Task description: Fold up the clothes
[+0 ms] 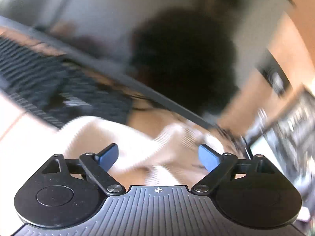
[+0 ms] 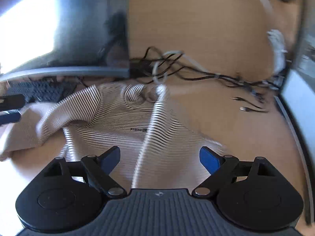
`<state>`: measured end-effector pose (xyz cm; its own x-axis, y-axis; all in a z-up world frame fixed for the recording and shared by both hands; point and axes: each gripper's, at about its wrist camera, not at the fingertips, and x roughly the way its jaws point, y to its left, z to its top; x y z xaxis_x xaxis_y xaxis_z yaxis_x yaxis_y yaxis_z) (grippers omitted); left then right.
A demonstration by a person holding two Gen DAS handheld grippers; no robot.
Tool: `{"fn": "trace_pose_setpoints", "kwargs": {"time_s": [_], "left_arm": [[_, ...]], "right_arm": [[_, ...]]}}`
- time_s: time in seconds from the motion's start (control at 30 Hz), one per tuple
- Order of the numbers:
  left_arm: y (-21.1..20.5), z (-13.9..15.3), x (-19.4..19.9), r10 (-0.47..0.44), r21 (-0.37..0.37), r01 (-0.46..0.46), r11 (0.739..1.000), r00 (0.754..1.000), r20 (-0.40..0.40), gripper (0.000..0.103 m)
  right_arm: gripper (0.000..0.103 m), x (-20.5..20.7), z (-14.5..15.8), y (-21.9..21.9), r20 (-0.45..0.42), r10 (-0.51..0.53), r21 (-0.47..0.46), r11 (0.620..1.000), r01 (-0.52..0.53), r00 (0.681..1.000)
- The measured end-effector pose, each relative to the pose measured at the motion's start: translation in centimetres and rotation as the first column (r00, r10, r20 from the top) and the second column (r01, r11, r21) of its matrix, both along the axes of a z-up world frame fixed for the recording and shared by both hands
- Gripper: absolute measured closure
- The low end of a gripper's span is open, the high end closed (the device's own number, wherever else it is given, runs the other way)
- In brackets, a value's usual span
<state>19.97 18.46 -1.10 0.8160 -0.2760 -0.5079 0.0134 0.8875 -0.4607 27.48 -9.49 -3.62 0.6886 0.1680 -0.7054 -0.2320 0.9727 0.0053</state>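
A dark keyboard (image 2: 39, 91) lies far left under a monitor (image 2: 78, 39). The striped shirt (image 2: 122, 118) sprawls crumpled on the wooden desk (image 2: 216, 122), just in front of both tools. The left gripper (image 1: 158, 155) has its 2 blue fingers apart, nothing between them (this view is badly blurred). The right gripper (image 2: 159, 157) is likewise spread, hanging over the shirt. Cables (image 2: 196, 72) trail to the right.

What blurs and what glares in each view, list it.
Left wrist view: heavy motion blur smears the striped garment and keyboard; only the left gripper is sharp. Right wrist view: milder blur, stripes on the garment still readable, cables streaked, blown-out glare on the monitor.
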Motion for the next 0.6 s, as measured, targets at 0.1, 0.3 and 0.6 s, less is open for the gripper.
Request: {"fn": "trace_pose_setpoints", "kwargs": {"time_s": [0.1,0.3,0.6], "left_arm": [[-4.8,-0.1,0.6,-0.114,0.072,0.11,0.991,0.991,0.063,0.007],[-12.0,-3.2,1.6,-0.336,0.205,0.32,0.925,0.941,0.048,0.005],[-14.2,-6.7,1.5,-0.45,0.252,0.448,0.858,0.891,-0.054,0.005]], "right_arm": [[0.061,2.0,-2.4,1.7,-0.001,0.03,-0.119,0.992,-0.03,1.0],[0.082,4.6,-0.7,-6.0,0.024,-0.035,-0.24,0.97,0.039,0.999],[0.083,8.8,-3.0,-13.0,-0.005,-0.17,-0.394,0.906,0.155,0.985]]}}
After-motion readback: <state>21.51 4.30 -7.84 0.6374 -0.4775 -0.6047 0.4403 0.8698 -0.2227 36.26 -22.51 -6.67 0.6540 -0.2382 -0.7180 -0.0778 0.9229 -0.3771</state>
